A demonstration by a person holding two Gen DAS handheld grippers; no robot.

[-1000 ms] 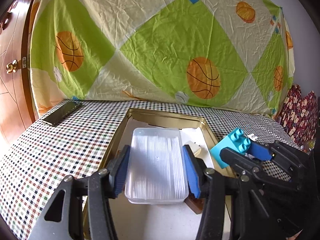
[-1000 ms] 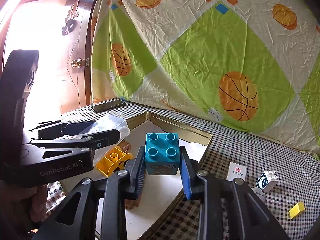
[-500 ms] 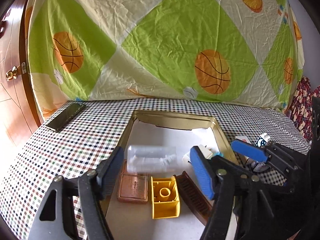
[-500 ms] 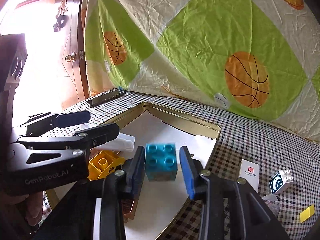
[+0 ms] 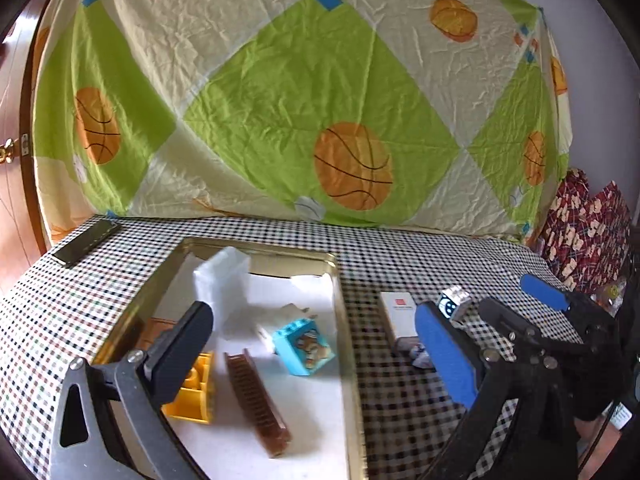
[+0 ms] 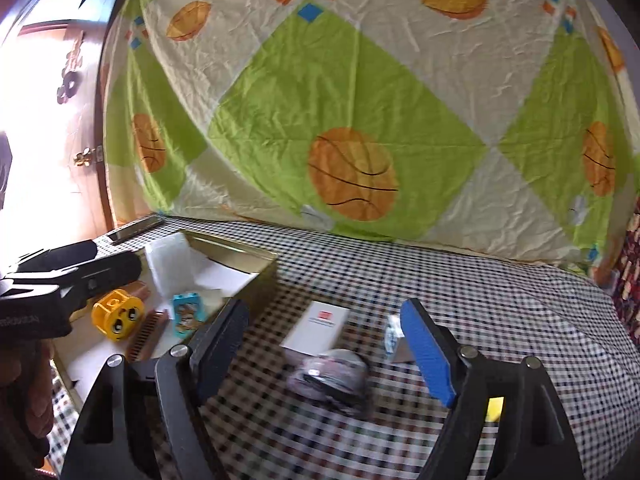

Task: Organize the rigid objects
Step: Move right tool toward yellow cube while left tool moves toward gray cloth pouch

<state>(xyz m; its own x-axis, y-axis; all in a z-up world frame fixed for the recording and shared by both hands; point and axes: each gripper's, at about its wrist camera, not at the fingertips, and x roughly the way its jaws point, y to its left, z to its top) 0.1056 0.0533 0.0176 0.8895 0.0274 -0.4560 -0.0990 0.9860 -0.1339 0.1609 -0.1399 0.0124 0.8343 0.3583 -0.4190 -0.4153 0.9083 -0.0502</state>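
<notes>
Blue block [image 5: 303,346] now lies tipped in the gold tin [image 5: 339,312], let go a moment ago by the right gripper [image 6: 326,350]. Clear box [image 5: 221,280] was dropped there too. Both the right and left gripper [image 5: 316,344] gape wide and empty, so the white card box [image 6: 316,326] could go next.

Gold-rimmed tray [image 5: 343,322] lined white, inside it a turquoise block [image 5: 303,347], yellow block [image 5: 195,393] and brown comb [image 5: 256,400], beside the tray black-and-white checked tablecloth [image 6: 460,280], behind it green-and-cream basketball-print sheet [image 5: 304,92]
</notes>
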